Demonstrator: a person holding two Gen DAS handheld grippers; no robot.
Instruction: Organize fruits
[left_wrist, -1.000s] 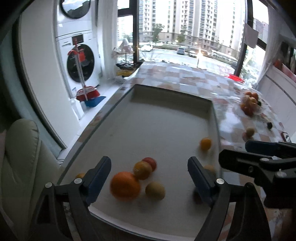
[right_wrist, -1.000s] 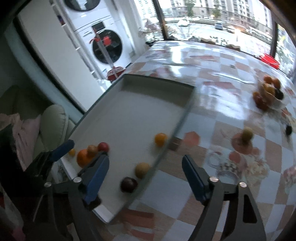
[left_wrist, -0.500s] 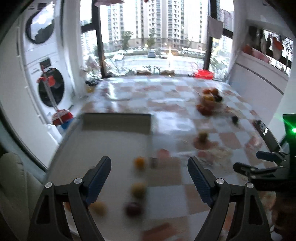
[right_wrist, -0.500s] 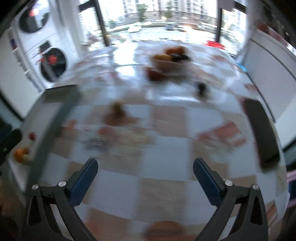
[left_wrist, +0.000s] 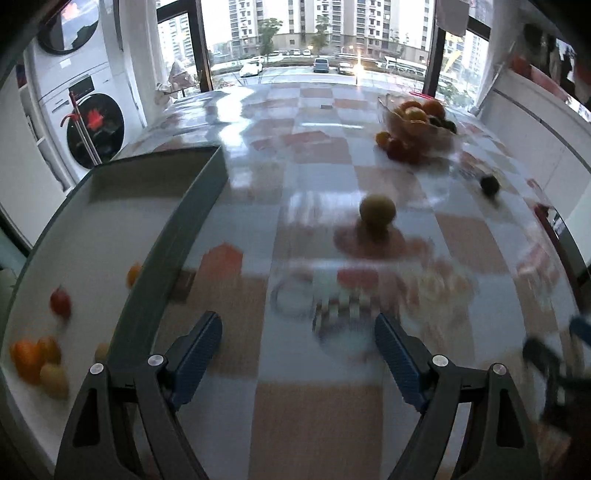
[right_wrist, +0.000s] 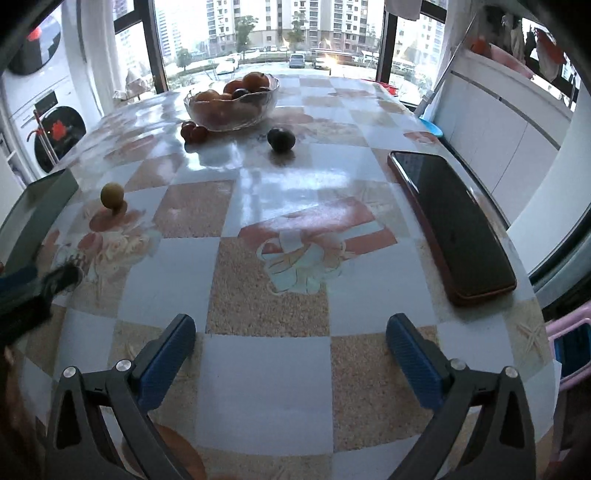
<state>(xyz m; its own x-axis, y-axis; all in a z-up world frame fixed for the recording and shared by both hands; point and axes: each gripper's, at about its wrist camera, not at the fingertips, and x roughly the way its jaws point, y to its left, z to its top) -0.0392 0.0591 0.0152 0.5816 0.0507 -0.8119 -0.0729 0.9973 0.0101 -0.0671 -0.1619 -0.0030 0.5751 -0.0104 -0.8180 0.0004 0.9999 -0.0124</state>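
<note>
My left gripper (left_wrist: 298, 325) hovers over the checked tablecloth just right of the grey tray (left_wrist: 177, 236); its jaws are opening and nothing is between them. In the tray lie several fruits, among them an orange (left_wrist: 26, 358) and a red one (left_wrist: 60, 301). A yellow-green fruit (left_wrist: 377, 212) (right_wrist: 112, 195) and a dark plum (left_wrist: 489, 184) (right_wrist: 281, 139) sit loose on the table. The glass bowl (left_wrist: 417, 125) (right_wrist: 232, 107) holds more fruit, with red fruits (right_wrist: 194, 133) beside it. My right gripper (right_wrist: 291, 325) is open and empty over the table's near right part.
A dark phone (right_wrist: 450, 221) lies by the table's right edge. A pink stool (right_wrist: 569, 343) stands beyond that edge. Stacked washing machines (left_wrist: 92, 125) stand left of the table. The left gripper's blurred body (right_wrist: 37, 291) shows at the right wrist view's left edge.
Both views have swung right, away from the tray and onto the checked tabletop. Both pairs of jaws stand wider than a second ago. The right view now faces the bowl and phone.
</note>
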